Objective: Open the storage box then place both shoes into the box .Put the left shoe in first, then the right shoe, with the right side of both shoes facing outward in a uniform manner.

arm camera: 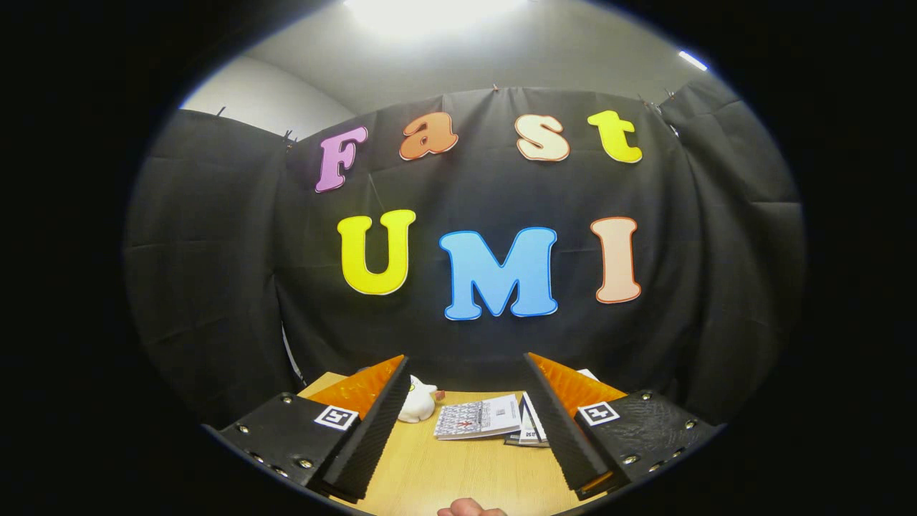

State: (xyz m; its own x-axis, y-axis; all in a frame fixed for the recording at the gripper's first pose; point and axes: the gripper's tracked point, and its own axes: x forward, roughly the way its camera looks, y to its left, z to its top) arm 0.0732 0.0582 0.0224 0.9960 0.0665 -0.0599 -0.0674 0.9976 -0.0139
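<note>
My gripper (464,373) is held high and level, looking over a wooden table (458,469) toward the booth's back wall. Its two fingers stand wide apart, open, with nothing between them but bare tabletop. No shoe or storage box lies among the things on the table here.
A small white figurine (418,401) sits just ahead of the left finger. A printed booklet (478,417) lies flat between the fingers, with more papers (529,430) beside the right finger. A fingertip (469,509) of a person's hand pokes in at the table's near edge.
</note>
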